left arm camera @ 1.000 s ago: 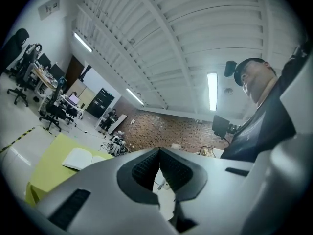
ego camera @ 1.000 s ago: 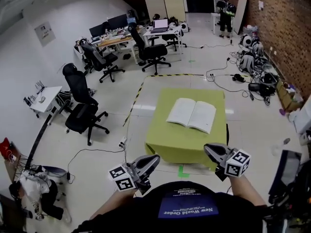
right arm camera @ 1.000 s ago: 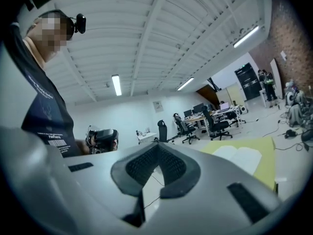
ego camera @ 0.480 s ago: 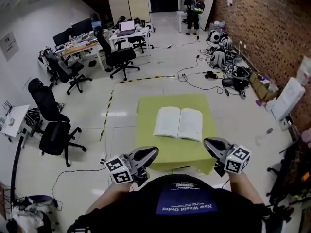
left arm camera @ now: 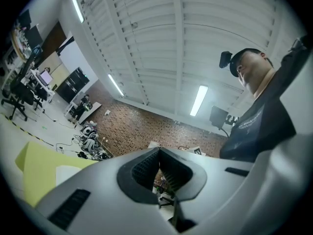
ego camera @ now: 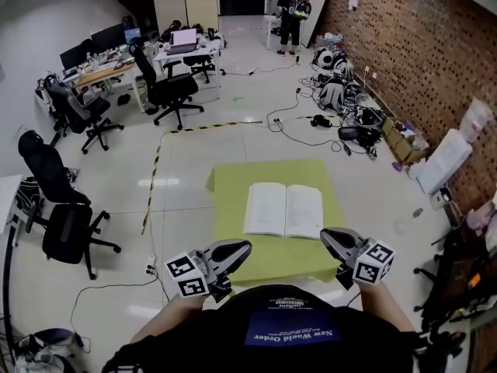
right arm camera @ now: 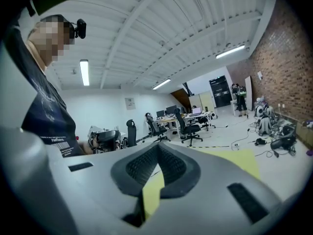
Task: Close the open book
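Head view: white open book [ego camera: 283, 210] flat on green-covered bench [ego camera: 233, 179], spine running away from person. Book ahead of left gripper [ego camera: 244, 246] and right gripper [ego camera: 325, 235] — both closed, empty, near its front edge; right gripper judged nearer.

One open book [ego camera: 283, 210] lies on one green table [ego camera: 233, 179], centre frame. There are two grippers at the bottom, the left gripper [ego camera: 245, 246] and the right gripper [ego camera: 326, 236], with one marker cube [ego camera: 186, 277] on each. Four black office chairs [ego camera: 68, 231] are plainly seen, two at the left edge and two upper left. One lit laptop [ego camera: 184, 37] sits upper left, and one person [ego camera: 289, 6] stands at top centre.
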### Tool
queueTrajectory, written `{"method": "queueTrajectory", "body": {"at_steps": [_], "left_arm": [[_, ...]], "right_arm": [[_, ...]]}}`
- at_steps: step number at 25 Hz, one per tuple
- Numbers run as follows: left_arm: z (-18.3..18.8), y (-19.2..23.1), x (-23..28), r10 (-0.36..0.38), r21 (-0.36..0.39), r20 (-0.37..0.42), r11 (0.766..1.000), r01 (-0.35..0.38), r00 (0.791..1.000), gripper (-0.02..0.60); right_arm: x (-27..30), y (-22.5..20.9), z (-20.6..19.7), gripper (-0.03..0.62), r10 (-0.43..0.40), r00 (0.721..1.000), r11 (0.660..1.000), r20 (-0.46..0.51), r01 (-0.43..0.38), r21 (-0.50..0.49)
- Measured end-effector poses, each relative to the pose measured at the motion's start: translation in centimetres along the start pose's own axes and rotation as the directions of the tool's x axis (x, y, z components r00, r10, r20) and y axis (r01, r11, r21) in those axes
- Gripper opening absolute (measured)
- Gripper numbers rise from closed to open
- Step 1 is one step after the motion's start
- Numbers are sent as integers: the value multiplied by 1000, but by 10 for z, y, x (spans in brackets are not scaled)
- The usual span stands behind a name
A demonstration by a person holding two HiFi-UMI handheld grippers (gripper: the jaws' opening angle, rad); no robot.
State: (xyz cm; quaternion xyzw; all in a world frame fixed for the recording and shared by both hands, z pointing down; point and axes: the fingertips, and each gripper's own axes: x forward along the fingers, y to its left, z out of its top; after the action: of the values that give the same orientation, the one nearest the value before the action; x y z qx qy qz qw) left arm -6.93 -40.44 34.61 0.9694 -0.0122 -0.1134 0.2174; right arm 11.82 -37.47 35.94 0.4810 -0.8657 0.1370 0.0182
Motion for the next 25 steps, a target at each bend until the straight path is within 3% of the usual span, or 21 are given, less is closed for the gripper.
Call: {"method": "queueTrajectory", "body": {"at_steps": [3, 8, 11, 16, 21, 25], "left_arm": [[-5, 20, 6, 41, -19, 2, 999, -41, 999, 6], [7, 45, 26, 142, 0, 15, 990, -142, 990, 6], [19, 52, 55, 202, 13, 48, 979, -203, 978, 6], [7, 64, 94, 317, 4, 66, 948, -318, 946, 6], [3, 66, 131, 364, 8, 43, 931, -364, 930, 6], [4, 70, 128, 389, 4, 17, 921, -389, 921, 6]], "right_arm": [[17, -23, 3, -12, 29, 999, 1000, -12, -29, 5], [51, -55, 13, -12, 151, 988, 989, -12, -151, 4], [62, -86, 23, -12, 228, 973, 974, -29, -228, 2], [68, -134, 22, -12, 342, 940, 940, -21, -342, 14], [73, -168, 13, -12, 405, 914, 913, -19, -403, 63], [83, -167, 2, -12, 425, 905, 902, -25, -421, 93]]}}
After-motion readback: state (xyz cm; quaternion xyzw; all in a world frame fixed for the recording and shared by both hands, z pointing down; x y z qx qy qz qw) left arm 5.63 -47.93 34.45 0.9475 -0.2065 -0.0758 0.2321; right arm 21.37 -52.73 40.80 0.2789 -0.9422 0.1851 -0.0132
